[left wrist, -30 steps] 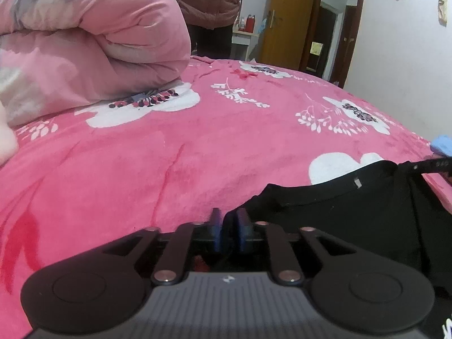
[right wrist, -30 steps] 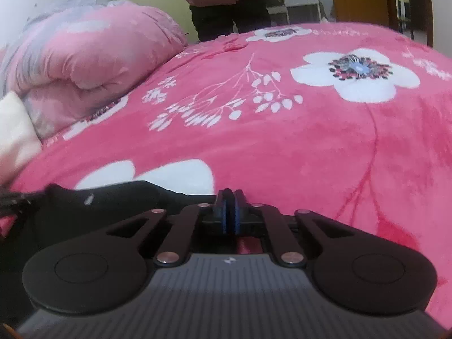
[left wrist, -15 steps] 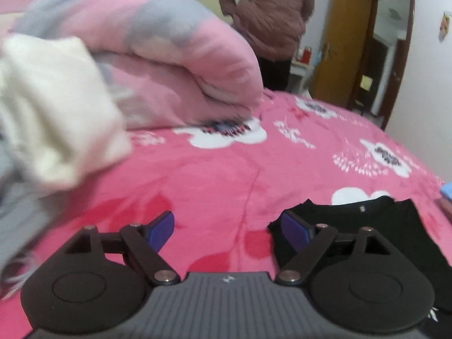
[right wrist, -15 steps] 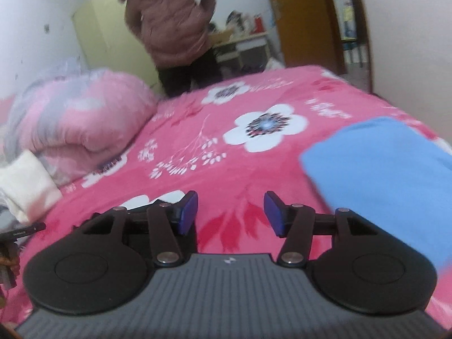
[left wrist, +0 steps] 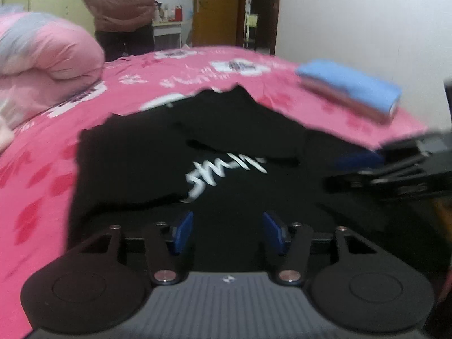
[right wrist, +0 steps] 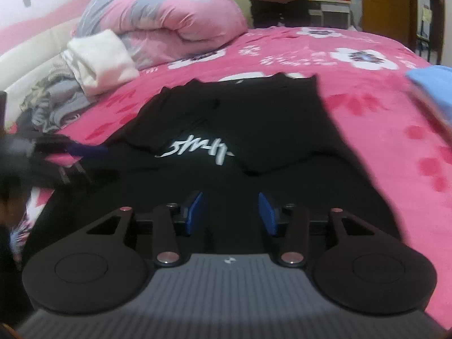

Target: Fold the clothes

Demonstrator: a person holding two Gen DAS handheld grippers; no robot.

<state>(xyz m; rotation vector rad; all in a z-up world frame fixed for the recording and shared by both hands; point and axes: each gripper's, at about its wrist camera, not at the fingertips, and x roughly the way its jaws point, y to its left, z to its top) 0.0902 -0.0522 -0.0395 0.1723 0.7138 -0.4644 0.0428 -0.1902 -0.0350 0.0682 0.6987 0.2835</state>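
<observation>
A black T-shirt (left wrist: 141,155) with white script lettering lies flat on the pink flowered bedcover (left wrist: 42,175), both sleeves folded in over its body. My left gripper (left wrist: 228,233) hovers over the shirt's near end, open with its jaws closing, and nothing sits between the blue pads (left wrist: 183,233). My right gripper (right wrist: 230,214) hangs over the same shirt (right wrist: 268,118), also open with jaws closing and nothing between them. Each gripper shows blurred in the other's view: the right gripper (left wrist: 367,163) at the right edge, the left gripper (right wrist: 82,152) at the left.
A folded blue cloth (left wrist: 350,87) lies on the bed's right side. A rolled pink quilt (right wrist: 169,19), a folded white cloth (right wrist: 101,59) and a grey heap of clothes (right wrist: 56,99) sit at the left. A person (left wrist: 121,8) stands beyond the bed, near a wooden door (left wrist: 217,8).
Both grippers went from shut at the shirt's collar edge to wide open, then narrowed. They drew back along the bed, so the whole folded shirt now shows ahead of them.
</observation>
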